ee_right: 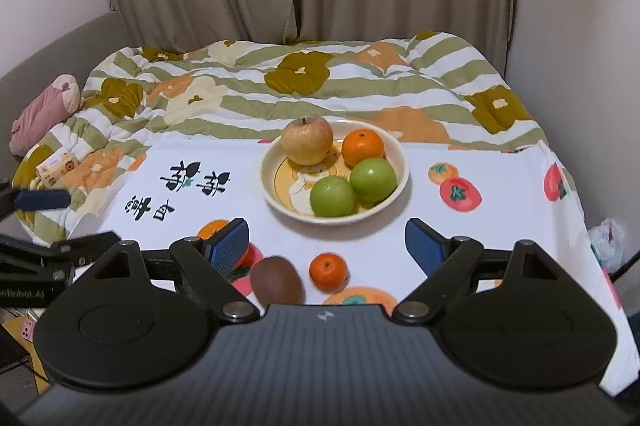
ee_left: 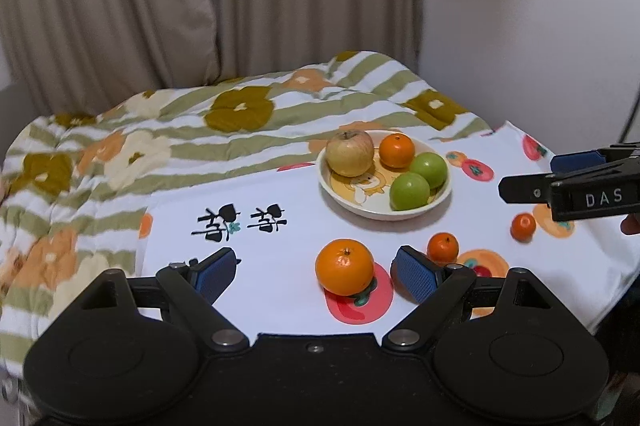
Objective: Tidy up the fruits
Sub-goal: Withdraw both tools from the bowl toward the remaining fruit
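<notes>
- Sitting loose on the white cloth, on the near side of the bowl, are a large orange, two small mandarins and a brown kiwi.
- Inside the bowl lie a yellowish apple, one orange and two green apples, touching one another.
- Left hand-held gripper: jaws wide apart, nothing between the pads; the large orange lies just ahead of it, near the right pad.
- Right hand-held gripper: jaws spread, empty; the kiwi and a mandarin lie below the gap, nearer than the bowl.
- Judged step: reaching for a loose fruit. Centre one fruit between the pads, close gently, then set it in the bowl's free space, which seems to be its left side.
- Hard to read: the kiwi is partly cut off by the gripper body; an orange fruit behind the right hand-held gripper's left pad is mostly hidden, probably the large orange.
</notes>
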A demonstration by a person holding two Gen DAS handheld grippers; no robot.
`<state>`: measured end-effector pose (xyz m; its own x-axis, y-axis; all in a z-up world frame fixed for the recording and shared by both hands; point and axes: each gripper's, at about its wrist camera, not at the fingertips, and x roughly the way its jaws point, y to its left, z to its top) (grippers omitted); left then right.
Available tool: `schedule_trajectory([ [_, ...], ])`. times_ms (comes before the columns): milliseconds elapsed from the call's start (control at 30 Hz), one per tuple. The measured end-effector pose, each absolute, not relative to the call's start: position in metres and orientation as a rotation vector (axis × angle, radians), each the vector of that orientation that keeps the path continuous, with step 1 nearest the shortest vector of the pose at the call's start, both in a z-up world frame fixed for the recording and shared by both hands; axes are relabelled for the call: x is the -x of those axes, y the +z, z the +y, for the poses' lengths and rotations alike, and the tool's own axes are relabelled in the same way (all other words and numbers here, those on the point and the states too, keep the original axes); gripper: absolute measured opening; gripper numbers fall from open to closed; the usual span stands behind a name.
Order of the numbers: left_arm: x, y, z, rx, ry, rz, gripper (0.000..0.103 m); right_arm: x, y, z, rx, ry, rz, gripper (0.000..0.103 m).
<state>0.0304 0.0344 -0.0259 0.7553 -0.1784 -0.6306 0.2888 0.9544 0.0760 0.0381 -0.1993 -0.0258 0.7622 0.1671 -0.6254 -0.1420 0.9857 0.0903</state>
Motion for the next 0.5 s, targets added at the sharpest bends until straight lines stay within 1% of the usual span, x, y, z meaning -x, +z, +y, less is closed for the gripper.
schedule_trajectory([
  [300, -0.050, -0.053, 0.042, -0.315, -0.394, 0.669, 0.090, -0.024, -0.051, -0.175, -0.038, 0.145, 0.704, 0.100],
  [500, -0.073, -0.084, 0.035, -0.385, -0.470, 0.697, 0.090, -0.031, -0.077, -0.163, -0.036, 0.175, 0.728, 0.100],
])
